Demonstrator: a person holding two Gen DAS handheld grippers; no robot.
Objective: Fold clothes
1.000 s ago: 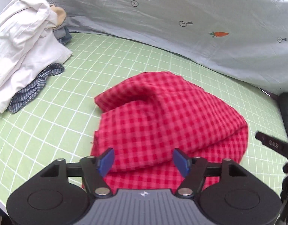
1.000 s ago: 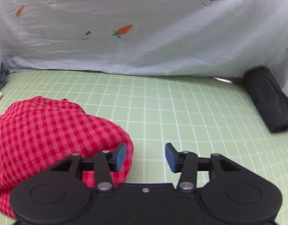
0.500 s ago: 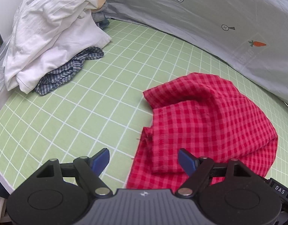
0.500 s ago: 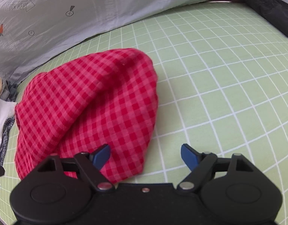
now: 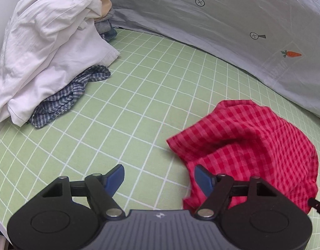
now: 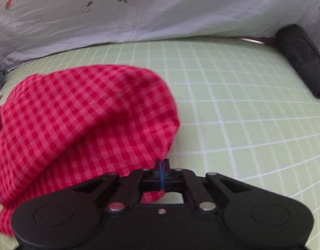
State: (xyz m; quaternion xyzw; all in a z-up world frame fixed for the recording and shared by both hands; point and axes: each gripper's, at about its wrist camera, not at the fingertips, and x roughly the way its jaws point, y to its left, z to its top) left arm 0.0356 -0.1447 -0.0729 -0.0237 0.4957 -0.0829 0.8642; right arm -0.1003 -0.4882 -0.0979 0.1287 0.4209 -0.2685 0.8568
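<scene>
Right gripper: the right gripper (image 6: pixel 162 169) is seen with its blue pads pressed together on the near right edge of the red checked garment (image 6: pixel 80 116) — the cloth runs up to the pads, so a pinch on that edge is judged.
Left gripper: the left gripper (image 5: pixel 158 179) is held spread and is closing slightly; nothing lies between its fingers, only bare mat, and the garment's near left edge is just beside the right-hand pad (image 5: pixel 202 179).
Garment: the red checked garment (image 5: pixel 247 145) is bunched in a mound on the green grid mat (image 5: pixel 139 104), right of centre in the left wrist view.
Surroundings: a pile of white and blue-checked clothes (image 5: pixel 47 58) is stacked at the far left; a grey printed sheet (image 5: pixel 222 16) is draped along the far side; a dark roll (image 6: pixel 299 56) lies at the far right.
Step in hand: corners are being taken up so the garment can be spread flat — folding itself is not yet begun.
Next move: the left gripper needs to be shifted right onto the hem, then closed.
</scene>
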